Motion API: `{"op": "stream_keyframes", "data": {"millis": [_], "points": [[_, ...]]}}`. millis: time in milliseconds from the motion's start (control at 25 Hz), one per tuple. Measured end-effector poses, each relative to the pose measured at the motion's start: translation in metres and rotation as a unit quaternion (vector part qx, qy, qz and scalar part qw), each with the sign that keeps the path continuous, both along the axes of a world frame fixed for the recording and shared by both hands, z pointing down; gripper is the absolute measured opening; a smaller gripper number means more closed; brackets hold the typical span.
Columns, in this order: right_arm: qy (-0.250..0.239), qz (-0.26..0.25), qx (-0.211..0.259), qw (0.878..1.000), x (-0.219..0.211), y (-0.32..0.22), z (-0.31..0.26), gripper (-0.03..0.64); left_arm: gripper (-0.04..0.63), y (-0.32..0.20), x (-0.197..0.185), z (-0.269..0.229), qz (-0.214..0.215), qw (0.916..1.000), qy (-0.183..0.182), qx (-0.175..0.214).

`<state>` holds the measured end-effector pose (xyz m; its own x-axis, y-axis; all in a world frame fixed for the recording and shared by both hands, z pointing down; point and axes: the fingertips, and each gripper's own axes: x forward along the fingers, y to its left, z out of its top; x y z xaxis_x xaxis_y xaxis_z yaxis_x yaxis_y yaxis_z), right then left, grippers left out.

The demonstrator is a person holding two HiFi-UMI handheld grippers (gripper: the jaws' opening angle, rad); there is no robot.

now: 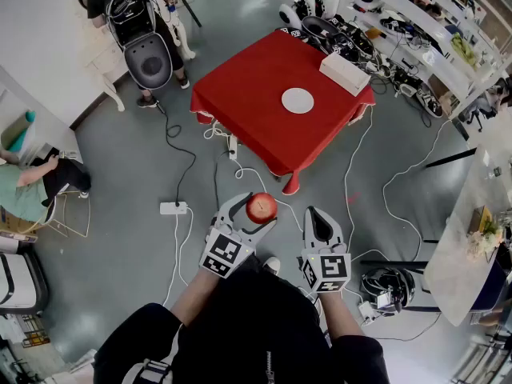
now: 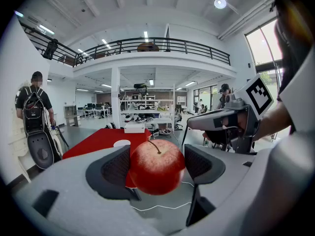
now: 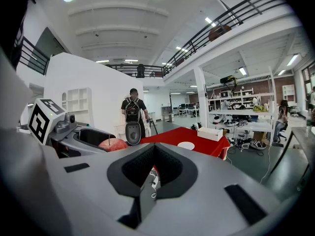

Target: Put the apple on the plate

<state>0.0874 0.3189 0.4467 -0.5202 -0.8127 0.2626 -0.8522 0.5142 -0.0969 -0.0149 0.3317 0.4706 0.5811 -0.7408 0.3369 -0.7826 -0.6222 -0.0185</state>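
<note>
In the head view the red apple [image 1: 261,207] hangs over the grey floor, held in my left gripper [image 1: 256,214], which is shut on it. The left gripper view has the apple [image 2: 156,168] stem-up between the two dark pads [image 2: 115,170]. Beside it to the right, my right gripper [image 1: 318,214] is shut with nothing in it; its pads [image 3: 170,168] meet. The white plate [image 1: 297,100] lies empty on the red table [image 1: 256,94], well ahead of both grippers. The plate [image 2: 121,143] also shows beyond the apple, and the plate [image 3: 186,145] in the right gripper view.
A white box [image 1: 344,73] sits on the table's far right corner. Cables and a power strip [image 1: 173,208] lie on the floor between me and the table. A person with a backpack [image 1: 136,22] stands at the far left; cluttered benches [image 1: 416,30] line the right.
</note>
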Motion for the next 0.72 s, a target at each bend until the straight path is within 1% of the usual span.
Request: {"op": "stream_keyframes", "data": {"millis": [160,320,520,720], "points": [[0.000,0.000,0.000,1.000,0.006,0.000,0.002,0.010,0.348,-0.001,0.008,0.002,0.003,1.0000,0.000,-0.001],[-0.014,-0.008,0.002,1.000,0.009,-0.001,0.002,0.011,0.348,-0.003,0.013,0.004,0.003,1.0000,-0.001,-0.005],[-0.014,-0.018,0.001,1.000,0.009,0.002,0.004,0.011,0.348,-0.006,0.011,0.005,-0.002,1.0000,-0.006,-0.006],[-0.015,-0.024,-0.011,1.000,0.008,-0.003,0.010,0.011,0.349,-0.018,0.005,0.010,-0.011,0.9998,-0.008,-0.012]]}}
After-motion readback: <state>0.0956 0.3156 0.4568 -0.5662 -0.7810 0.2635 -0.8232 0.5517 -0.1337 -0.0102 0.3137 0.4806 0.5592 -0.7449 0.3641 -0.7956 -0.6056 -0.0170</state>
